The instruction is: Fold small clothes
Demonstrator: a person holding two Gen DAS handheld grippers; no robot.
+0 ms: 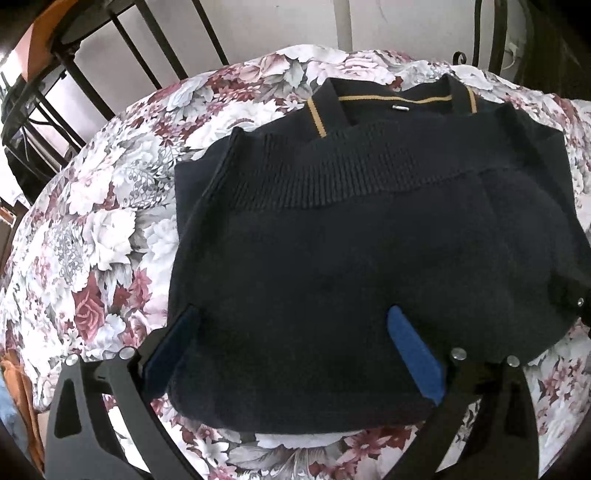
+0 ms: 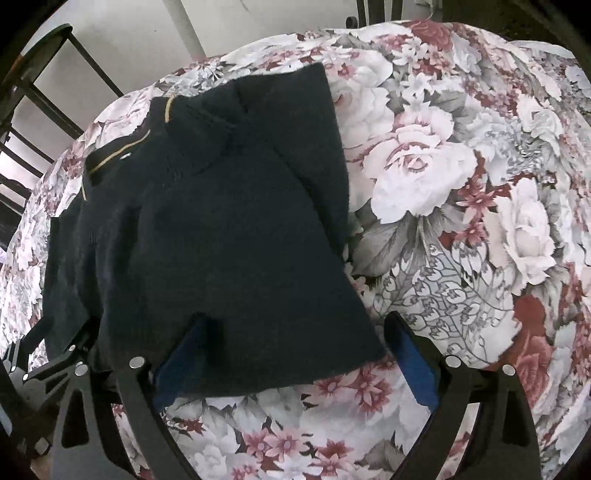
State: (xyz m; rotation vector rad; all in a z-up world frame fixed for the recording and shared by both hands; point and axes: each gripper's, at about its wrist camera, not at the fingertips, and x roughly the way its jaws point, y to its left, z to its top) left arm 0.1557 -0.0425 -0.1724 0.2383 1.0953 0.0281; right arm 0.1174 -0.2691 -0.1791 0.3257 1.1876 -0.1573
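Note:
A dark navy knit sweater [image 1: 351, 258] with a mustard-striped collar [image 1: 391, 99] lies folded on the floral-covered table, ribbed hem folded up over the body. My left gripper [image 1: 291, 347] is open, its blue-padded fingers spread over the sweater's near-left edge. In the right wrist view the same sweater [image 2: 221, 229] lies at left. My right gripper [image 2: 295, 354] is open, spread around the sweater's near-right corner. The left finger [image 2: 181, 362] is partly under the cloth, the right finger [image 2: 413, 365] on the bare tablecloth. The left gripper's body [image 2: 48, 362] shows at the left edge.
The round table wears a floral tablecloth [image 2: 461, 203] in white, pink and maroon. Dark metal chair backs [image 1: 85, 74] stand behind the table on the left and at the far right [image 1: 491, 33]. A white wall is beyond.

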